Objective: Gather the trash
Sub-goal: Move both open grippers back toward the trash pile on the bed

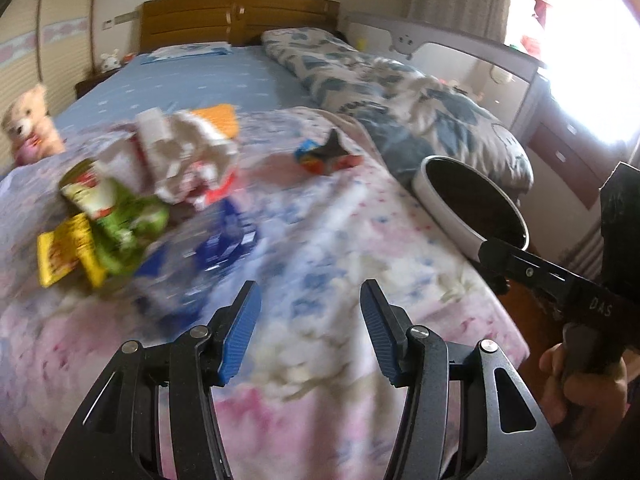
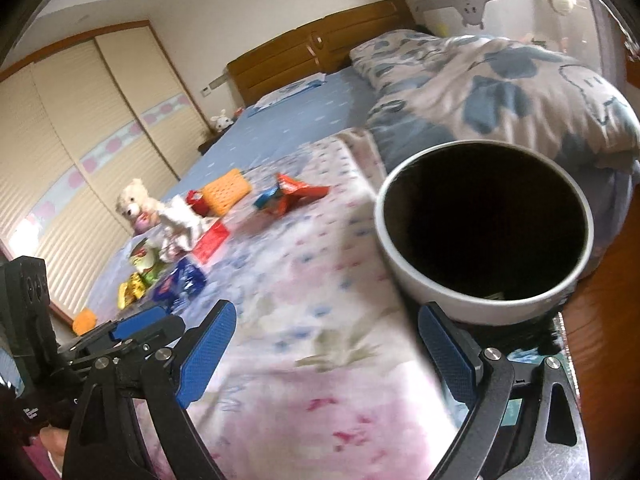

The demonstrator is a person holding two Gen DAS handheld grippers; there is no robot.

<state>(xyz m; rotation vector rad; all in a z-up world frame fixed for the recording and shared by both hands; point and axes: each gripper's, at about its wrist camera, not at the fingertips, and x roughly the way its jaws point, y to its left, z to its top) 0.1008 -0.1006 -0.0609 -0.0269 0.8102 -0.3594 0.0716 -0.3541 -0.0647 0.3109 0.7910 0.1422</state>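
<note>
Several pieces of trash lie in a blurred pile on the flowered bedspread: a green wrapper [image 1: 120, 216], a yellow wrapper [image 1: 66, 250], crumpled white paper [image 1: 180, 156], a red packet [image 2: 212, 240] and a blue packet [image 1: 228, 240]. A red and blue wrapper [image 1: 324, 156] lies apart, further up the bed. My left gripper [image 1: 310, 332] is open over bare bedspread, short of the pile. A white bin [image 2: 440, 280] with a dark inside stands at the bed's right edge. My right gripper [image 2: 326, 356] is open, its right finger against the bin's wall. I cannot tell what the bin rests on.
An orange sponge-like pad [image 1: 218, 118] and a teddy bear [image 1: 28, 124] lie beyond the pile. A rolled quilt [image 1: 400, 96] runs along the bed's right side. A wooden headboard [image 1: 240, 20] is at the far end. Wooden floor [image 2: 608, 340] lies right of the bed.
</note>
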